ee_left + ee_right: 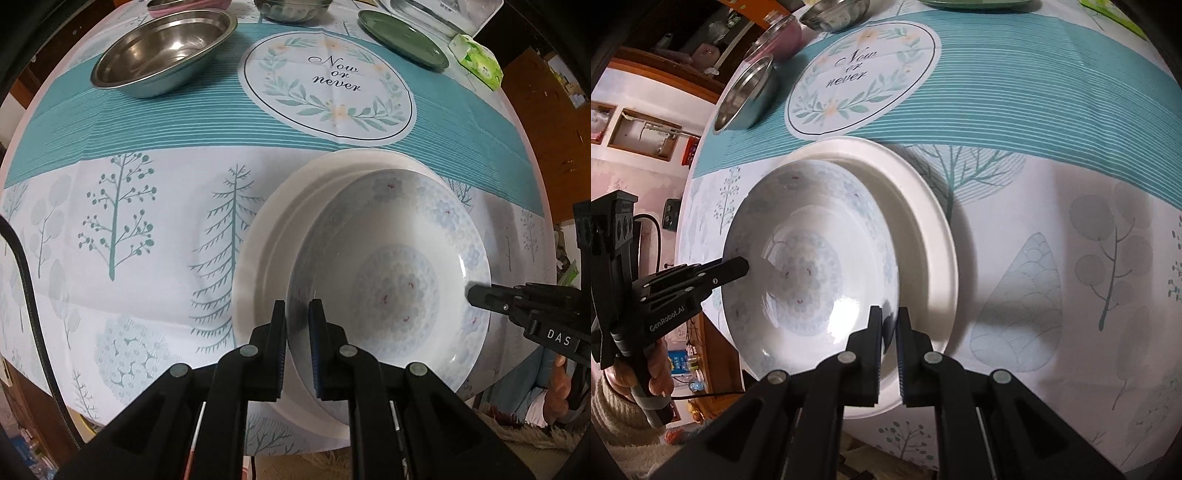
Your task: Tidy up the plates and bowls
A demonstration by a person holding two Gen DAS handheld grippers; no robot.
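Item one — patterned bowl [391,273], white with pale blue flower print, held over the white plate [258,258] near the table's front edge; whether its base rests on the plate cannot be told. Your left gripper [297,314] is clamped on the bowl's near rim, one finger outside the wall, one inside. Your right gripper [888,321] pinches the opposite rim the same way.

Item two — tablecloth [147,206], teal stripes and tree prints, with a round "Now or never" wreath [328,85] at centre.

Item three: large steel bowl [162,51] at far left, well apart from the plate. Smaller steel bowl [291,9] at the far edge. Green plate [402,38] at far right, with a green tissue pack [478,61] just beside it.
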